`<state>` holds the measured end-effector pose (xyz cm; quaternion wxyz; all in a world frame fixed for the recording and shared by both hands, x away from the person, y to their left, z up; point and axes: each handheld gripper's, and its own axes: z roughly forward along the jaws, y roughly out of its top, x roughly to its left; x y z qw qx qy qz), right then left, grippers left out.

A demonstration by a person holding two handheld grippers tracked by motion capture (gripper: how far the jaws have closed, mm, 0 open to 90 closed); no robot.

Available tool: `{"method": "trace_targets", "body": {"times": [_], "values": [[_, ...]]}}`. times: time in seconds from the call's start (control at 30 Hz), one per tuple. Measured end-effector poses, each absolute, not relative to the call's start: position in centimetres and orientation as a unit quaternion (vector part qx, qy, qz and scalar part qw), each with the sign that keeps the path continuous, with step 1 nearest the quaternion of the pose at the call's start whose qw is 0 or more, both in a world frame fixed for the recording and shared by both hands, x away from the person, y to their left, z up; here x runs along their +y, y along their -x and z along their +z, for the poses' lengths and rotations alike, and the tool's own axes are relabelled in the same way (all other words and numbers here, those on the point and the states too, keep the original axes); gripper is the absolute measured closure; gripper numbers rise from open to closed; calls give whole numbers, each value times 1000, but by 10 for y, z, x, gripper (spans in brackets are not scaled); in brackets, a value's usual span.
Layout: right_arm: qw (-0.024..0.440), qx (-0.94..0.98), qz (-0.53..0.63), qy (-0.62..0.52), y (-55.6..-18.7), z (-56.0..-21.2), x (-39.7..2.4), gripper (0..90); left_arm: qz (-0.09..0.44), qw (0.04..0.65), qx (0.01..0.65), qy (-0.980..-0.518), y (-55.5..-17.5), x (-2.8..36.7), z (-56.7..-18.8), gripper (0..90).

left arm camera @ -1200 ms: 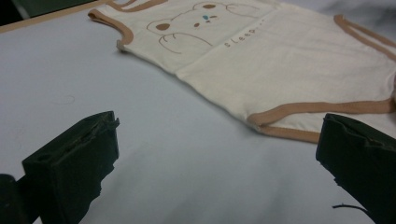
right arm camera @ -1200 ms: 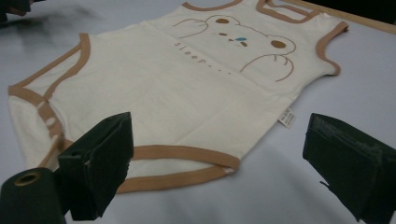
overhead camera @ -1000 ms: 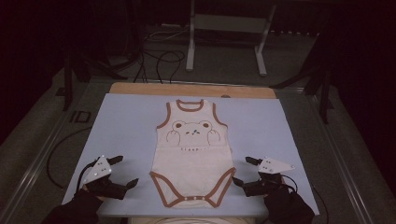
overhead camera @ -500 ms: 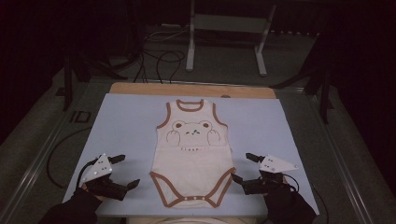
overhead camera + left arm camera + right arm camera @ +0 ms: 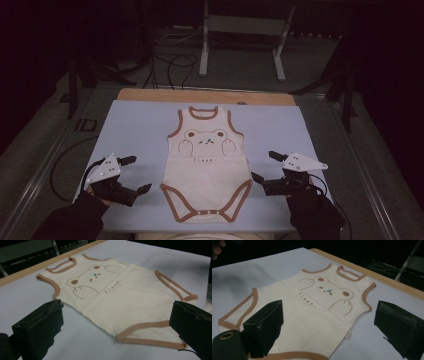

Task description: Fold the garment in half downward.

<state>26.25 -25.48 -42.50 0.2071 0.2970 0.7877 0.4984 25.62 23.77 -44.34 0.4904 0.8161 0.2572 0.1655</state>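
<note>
A cream baby bodysuit (image 5: 207, 167) with brown trim and a bear face lies flat in the middle of the pale blue table top (image 5: 135, 125), neck opening to the far side. My left gripper (image 5: 136, 174) stands open just left of the bodysuit's lower left edge, not touching it. In the left gripper view the bodysuit (image 5: 120, 293) lies beyond the wide-apart jaws. My right gripper (image 5: 265, 166) is open just right of the lower right edge. Between the spread jaws in the right gripper view the bodysuit (image 5: 317, 312) shows, one jaw over its lower part.
A wooden strip (image 5: 205, 96) runs along the table's far edge. Beyond it stand a metal frame (image 5: 242, 35) and cables (image 5: 172, 65) on the floor. Bare blue surface flanks the garment on both sides.
Both grippers have crept slightly toward the bodysuit's lower corners. The bodysuit has not moved.
</note>
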Motion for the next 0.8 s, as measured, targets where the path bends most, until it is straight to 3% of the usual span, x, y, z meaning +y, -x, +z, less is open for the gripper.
{"method": "trace_targets", "body": {"times": [0.8], "values": [[214, 796, 486, -289, -304, -414, -232, 88, 142, 483, 258, -825, -306, 216, -438, 2]]}}
